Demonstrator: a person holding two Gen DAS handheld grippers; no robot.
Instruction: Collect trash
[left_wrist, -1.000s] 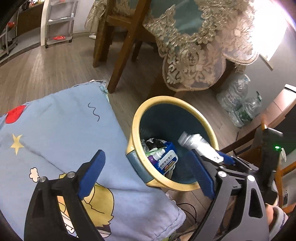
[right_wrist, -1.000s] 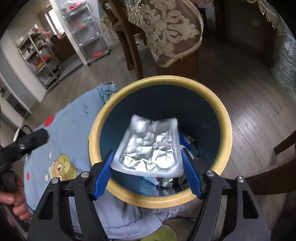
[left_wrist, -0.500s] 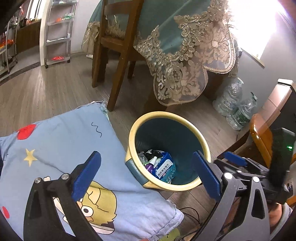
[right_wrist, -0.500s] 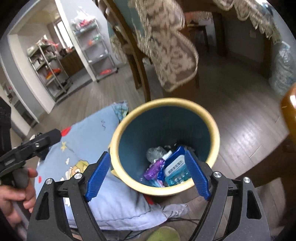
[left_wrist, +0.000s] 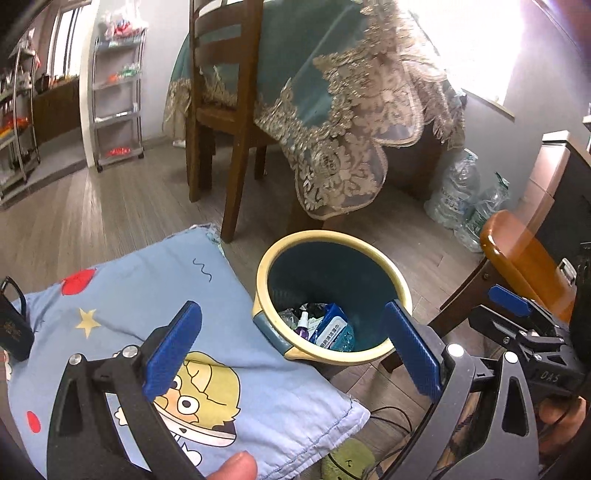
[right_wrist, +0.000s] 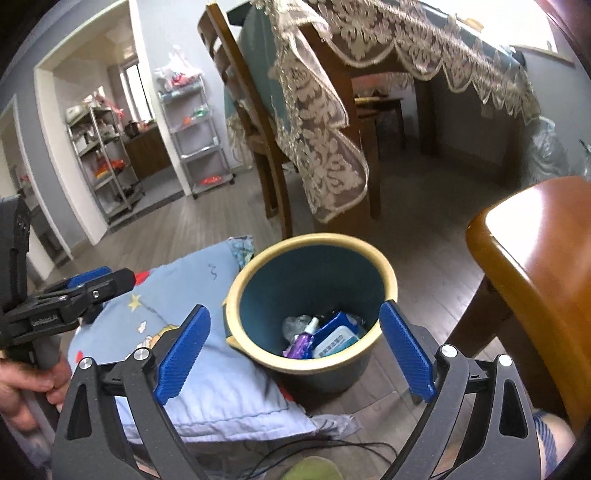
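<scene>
Right wrist view: showing the right gripper (right_wrist: 293, 349) standing wide, blue pads spread to either side of the bin mouth, nothing between them, jaws having just been opening. Left wrist view: showing the left gripper (left_wrist: 291, 350) likewise spread wide and empty, hovering over the cartoon-printed blue cushion (left_wrist: 122, 302) with the bin just beyond its right pad. Sitting on the wood floor, touching the cushion's edge, the bin (left_wrist: 399, 284), yellow-rimmed and dark blue inside, upright, near a wooden chair seat (right_wrist: 535, 266) on the right. Lying at the bin's bottom, the collected trash: a small purple bottle (right_wrist: 301, 341) with a white cap, a blue and white packet (right_wrist: 338, 338), and something crumpled and clear (right_wrist: 295, 325), too small to identify. Judging all 3 as light; the packet likely soft and yielding, the bottle stiff but smooth and prone to slipping, best pinched across its body rather than the cap. Judging the bin itself as light, rigid plastic, best taken at the rim or by the grey tab (left_wrist: 271, 334) on its near side, if moving it. Showing no further loose litter on the floor or cushion; a dark object (left_wrist: 13, 325) at the cushion's far left edge being unclear as to kind.
</scene>
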